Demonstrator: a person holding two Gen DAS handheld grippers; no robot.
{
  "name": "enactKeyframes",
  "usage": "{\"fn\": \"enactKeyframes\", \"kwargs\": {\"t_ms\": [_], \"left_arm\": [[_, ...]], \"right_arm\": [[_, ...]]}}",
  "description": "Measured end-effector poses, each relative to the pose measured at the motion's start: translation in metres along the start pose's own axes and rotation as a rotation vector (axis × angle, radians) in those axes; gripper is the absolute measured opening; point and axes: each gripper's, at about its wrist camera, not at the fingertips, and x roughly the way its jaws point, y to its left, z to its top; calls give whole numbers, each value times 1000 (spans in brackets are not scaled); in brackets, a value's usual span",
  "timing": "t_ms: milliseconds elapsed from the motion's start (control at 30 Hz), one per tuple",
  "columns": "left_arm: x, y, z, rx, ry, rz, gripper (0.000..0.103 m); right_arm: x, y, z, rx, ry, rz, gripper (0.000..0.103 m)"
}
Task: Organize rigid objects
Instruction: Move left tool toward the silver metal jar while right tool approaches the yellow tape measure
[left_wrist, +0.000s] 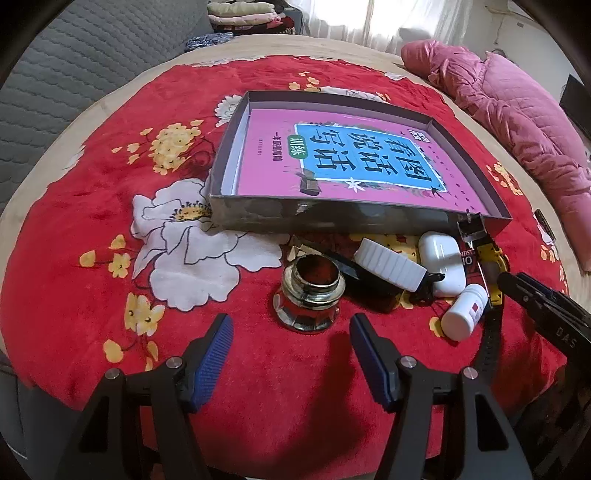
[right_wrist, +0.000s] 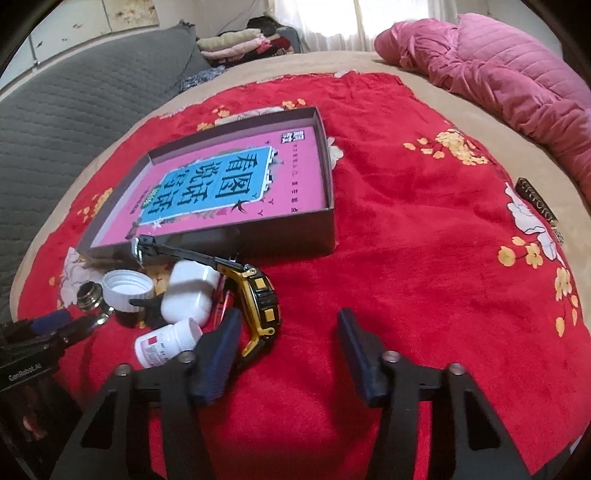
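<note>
Left gripper (left_wrist: 291, 356): fingers (left_wrist: 214, 354) spread wide and empty, low over the red flowered blanket (left_wrist: 92, 229), aimed at the glass ink bottle.
Right gripper (right_wrist: 288, 349): fingers (right_wrist: 356, 350) also wide apart, holding nothing; the left finger sits just beside the watch.
Glass ink bottle (left_wrist: 309, 295): uncapped, upright on the blanket, just ahead of the left gripper's gap.
Small white pill bottle (right_wrist: 166, 343): lying on its side with a red-marked label, near the right gripper's left finger.
Watch (right_wrist: 258, 295): yellow and black, on its edge; its black strap runs back toward the box's near wall.
White case (right_wrist: 188, 291): rounded, in the middle of the pile, touching the watch side.
White ribbed cap (right_wrist: 127, 288): open side tilted up, between the ink bottle and the white case.
Box (left_wrist: 354, 218): shallow, dark-walled, open-topped, just behind the pile.
Book (left_wrist: 354, 162): pink and blue cover with Chinese print, flat inside the box.
Pink quilt (right_wrist: 498, 70): bunched at the far right of the bed.
Folded clothes (right_wrist: 236, 46): stacked far behind.
</note>
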Motion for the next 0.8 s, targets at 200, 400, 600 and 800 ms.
{"fn": "enactKeyframes", "kwargs": {"t_ms": [200, 400, 600, 800], "left_arm": [[3, 1, 2, 1, -7, -4, 65], [12, 3, 5, -4, 1, 1, 65], [18, 7, 7, -9, -1, -25, 65], [22, 12, 10, -17, -15, -44, 62]], "right_arm": [[6, 6, 2, -51, -7, 21, 36], [15, 8, 3, -69, 10, 49, 27], [21, 10, 4, -71, 13, 73, 26], [26, 9, 7, -73, 10, 88, 25]]}}
